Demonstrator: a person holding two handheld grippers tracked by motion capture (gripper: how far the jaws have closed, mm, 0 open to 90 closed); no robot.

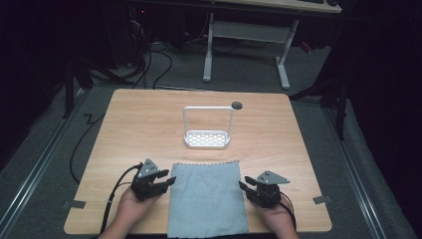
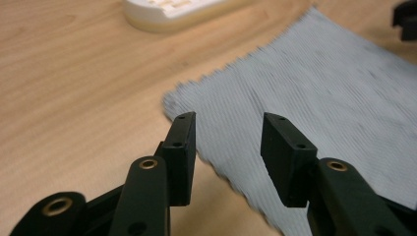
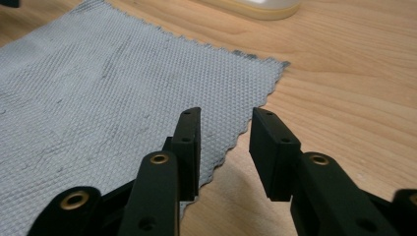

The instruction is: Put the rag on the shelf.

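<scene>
While a grey cloth (image 1: 207, 198) lies flat at the middle of the table's near edge, its near end hanging just over that edge, the two grippers flank it. The left gripper (image 1: 168, 182) sits just beside the cloth's left edge with its jaws spread and nothing between them; in the left gripper view those jaws (image 2: 228, 147) hover over the cloth's (image 2: 314, 113) ragged left edge near its far left corner. The right gripper (image 1: 245, 187) sits just beside the cloth's right edge, jaws likewise parted and empty; in the right gripper view (image 3: 223, 145) they straddle the cloth's (image 3: 98, 108) right edge, one over fabric, one over bare wood. A white rack (image 1: 207, 138) with a tall wire handle stands just beyond the cloth's far edge, apart from it. Bare table (image 1: 129, 124) stretches wide toward the left, right and far edges. A small dark disc (image 1: 237, 105) lies near the far edge.
</scene>
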